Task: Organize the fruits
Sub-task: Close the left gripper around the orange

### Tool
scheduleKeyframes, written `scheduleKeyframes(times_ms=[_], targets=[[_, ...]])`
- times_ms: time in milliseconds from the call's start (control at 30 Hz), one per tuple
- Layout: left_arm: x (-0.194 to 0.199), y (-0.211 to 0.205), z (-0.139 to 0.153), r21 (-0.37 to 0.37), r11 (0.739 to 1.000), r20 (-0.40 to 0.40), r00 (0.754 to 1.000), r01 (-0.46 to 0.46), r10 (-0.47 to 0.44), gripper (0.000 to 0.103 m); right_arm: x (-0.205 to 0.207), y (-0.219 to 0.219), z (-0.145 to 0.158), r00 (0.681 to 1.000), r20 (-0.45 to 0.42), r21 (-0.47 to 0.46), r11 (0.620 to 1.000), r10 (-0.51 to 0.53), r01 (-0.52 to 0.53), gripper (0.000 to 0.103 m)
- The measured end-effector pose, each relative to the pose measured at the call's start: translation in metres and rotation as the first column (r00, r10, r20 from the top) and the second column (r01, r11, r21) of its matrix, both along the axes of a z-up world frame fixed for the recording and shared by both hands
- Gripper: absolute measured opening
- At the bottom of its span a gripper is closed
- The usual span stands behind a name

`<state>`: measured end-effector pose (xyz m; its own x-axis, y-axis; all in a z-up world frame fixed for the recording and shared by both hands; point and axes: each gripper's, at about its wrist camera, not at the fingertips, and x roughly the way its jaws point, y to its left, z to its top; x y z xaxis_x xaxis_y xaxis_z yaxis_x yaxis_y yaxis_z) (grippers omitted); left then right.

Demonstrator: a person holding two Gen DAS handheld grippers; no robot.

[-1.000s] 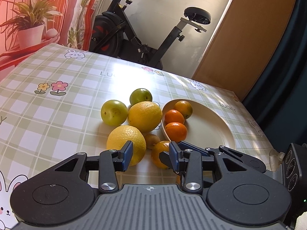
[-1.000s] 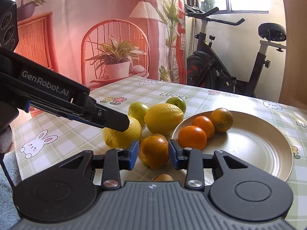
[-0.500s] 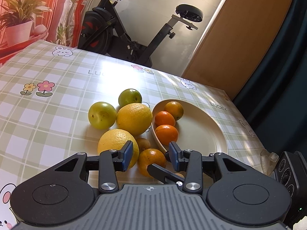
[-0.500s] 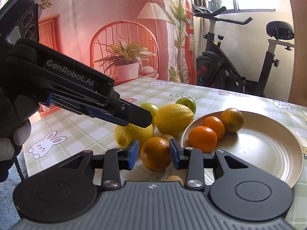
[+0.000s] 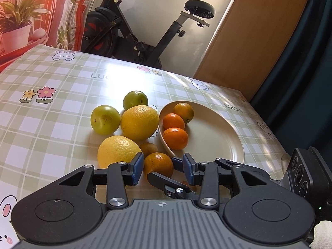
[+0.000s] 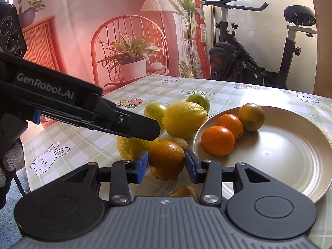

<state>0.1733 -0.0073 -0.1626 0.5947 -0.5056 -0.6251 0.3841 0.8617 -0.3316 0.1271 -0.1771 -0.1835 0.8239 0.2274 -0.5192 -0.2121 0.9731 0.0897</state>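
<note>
Plate (image 6: pixel 290 166) has three oranges, rest loose; right gripper (image 6: pixel 167 165) jaws just widened around orange (image 6: pixel 166 157), left gripper (image 5: pixel 164 169) part-open, empty.

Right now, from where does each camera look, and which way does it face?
Left wrist: on the left gripper, facing across the lemons toward the plate and exercise bike; its own open fingers and the right gripper show.
Right wrist: on the right gripper, facing the backdrop; its jaws have just been opening, an orange between them; the left gripper and a gloved hand show.
Shared: orange, plate, lemons.
</note>
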Motion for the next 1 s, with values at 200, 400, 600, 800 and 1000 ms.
scheduleKeyframes(times_ms=[200, 400, 600, 800, 1000], targets=[[-0.004, 0.002, -0.008, -0.013, 1.000, -0.032, 0.999, 0.009, -0.009, 0.042, 0.001, 0.002, -0.001, 1.000, -0.011, -0.003, 1.000, 0.008, -0.008, 0.043], [0.005, 0.012, -0.014, -0.058, 0.998, -0.068, 0.997, -0.034, 0.030, 0.042, 0.001, 0.003, -0.001, 1.000, -0.014, -0.013, 1.000, 0.010, -0.011, 0.044], [0.008, 0.008, -0.017, -0.063, 0.998, -0.063, 0.998, -0.023, 0.019, 0.042, 0.003, 0.005, -0.001, 1.000, -0.023, -0.021, 1.000, 0.015, -0.015, 0.044], [0.010, 0.003, -0.019, -0.048, 0.999, -0.050, 0.999, -0.012, 0.010, 0.041, 0.004, 0.006, -0.002, 1.000, -0.028, -0.021, 1.000, 0.012, -0.012, 0.044], [0.010, -0.016, -0.019, 0.072, 0.997, 0.000, 1.000, 0.004, -0.004, 0.041, 0.006, 0.008, -0.003, 0.999, -0.035, -0.036, 0.999, 0.021, -0.022, 0.044]])
